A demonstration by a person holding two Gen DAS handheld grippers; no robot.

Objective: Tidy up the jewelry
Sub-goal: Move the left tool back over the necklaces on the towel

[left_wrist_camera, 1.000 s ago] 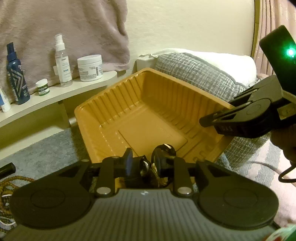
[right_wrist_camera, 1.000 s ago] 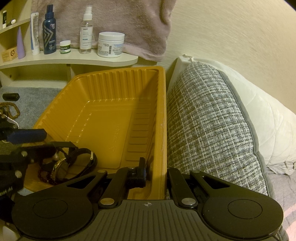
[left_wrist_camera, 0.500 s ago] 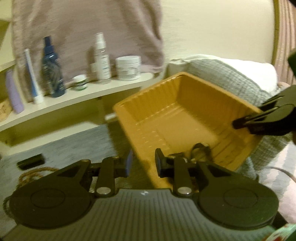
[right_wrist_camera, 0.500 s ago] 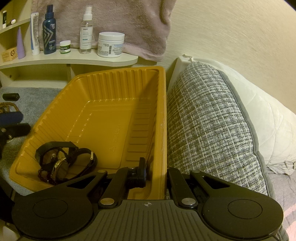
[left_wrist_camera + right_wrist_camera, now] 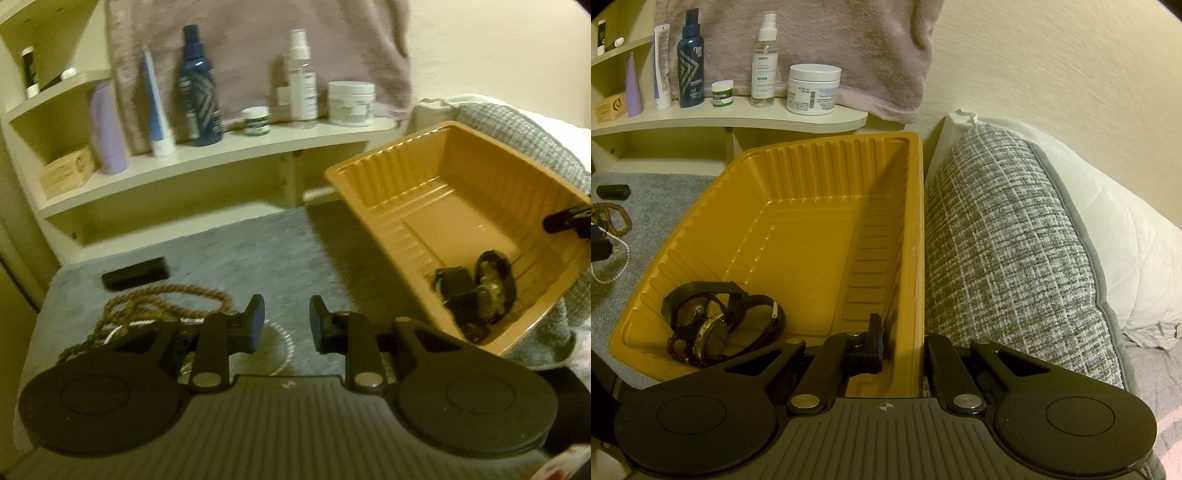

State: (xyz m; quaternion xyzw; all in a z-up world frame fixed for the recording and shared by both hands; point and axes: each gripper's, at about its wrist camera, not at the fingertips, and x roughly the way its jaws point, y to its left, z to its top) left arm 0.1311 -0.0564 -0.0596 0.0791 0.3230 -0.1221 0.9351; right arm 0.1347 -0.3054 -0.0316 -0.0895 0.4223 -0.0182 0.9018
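A yellow plastic tray [image 5: 827, 155] stands tilted on a grey mat; it also shows in the left wrist view [image 5: 373, 166]. In its near corner lie two watches [image 5: 720, 314] and a dark bead bracelet [image 5: 677, 349]; the watches show in the left wrist view [image 5: 480, 291]. My right gripper [image 5: 905, 343] is shut on the tray's right wall. My left gripper [image 5: 284, 325] is open and empty, left of the tray, above a thin silver chain [image 5: 280, 350]. A brown bead necklace [image 5: 162, 299] lies just left of it.
A small black case [image 5: 135, 273] lies on the grey mat [image 5: 258, 251]. A shelf [image 5: 738, 118] behind holds bottles, tubes and jars under a hanging pink towel [image 5: 849, 44]. A grey woven cushion [image 5: 1008, 251] presses against the tray's right side.
My left gripper let go of a watch into the tray, opened, and swung left and back over the mat. My right gripper has kept its hold on the tray wall.
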